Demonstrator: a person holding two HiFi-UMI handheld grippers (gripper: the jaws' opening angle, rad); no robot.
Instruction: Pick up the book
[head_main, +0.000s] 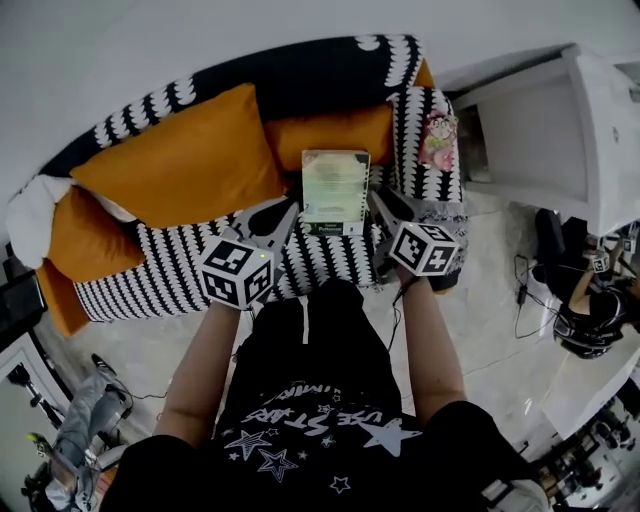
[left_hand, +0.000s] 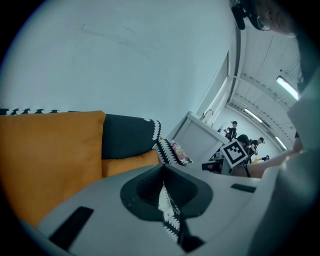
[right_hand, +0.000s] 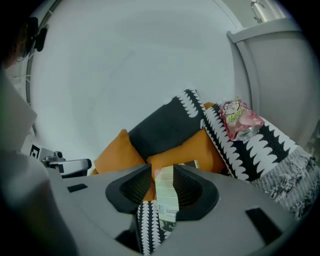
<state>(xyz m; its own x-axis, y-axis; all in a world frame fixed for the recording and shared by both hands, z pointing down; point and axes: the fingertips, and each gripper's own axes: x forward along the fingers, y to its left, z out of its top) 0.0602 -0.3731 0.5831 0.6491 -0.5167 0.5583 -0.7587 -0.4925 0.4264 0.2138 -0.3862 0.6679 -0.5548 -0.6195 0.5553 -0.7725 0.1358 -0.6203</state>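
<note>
A pale green book (head_main: 335, 190) lies flat on the seat of a black-and-white patterned sofa (head_main: 170, 265), in front of the orange cushions. My left gripper (head_main: 290, 212) points at the book's left edge and is just short of it. Its jaws look shut, and the left gripper view shows only a thin slit between them. My right gripper (head_main: 378, 200) is beside the book's right edge. In the right gripper view its jaws stand slightly open (right_hand: 162, 169). The book (right_hand: 166, 192) shows through the gap, lying beyond the pads, which are not pressing on it.
A large orange cushion (head_main: 180, 160) and a smaller one (head_main: 330, 135) lean against the sofa back. A pink snack bag (head_main: 438, 138) sits on the right armrest. A white cabinet (head_main: 540, 130) stands to the right of the sofa. Cables lie on the floor (head_main: 520, 290).
</note>
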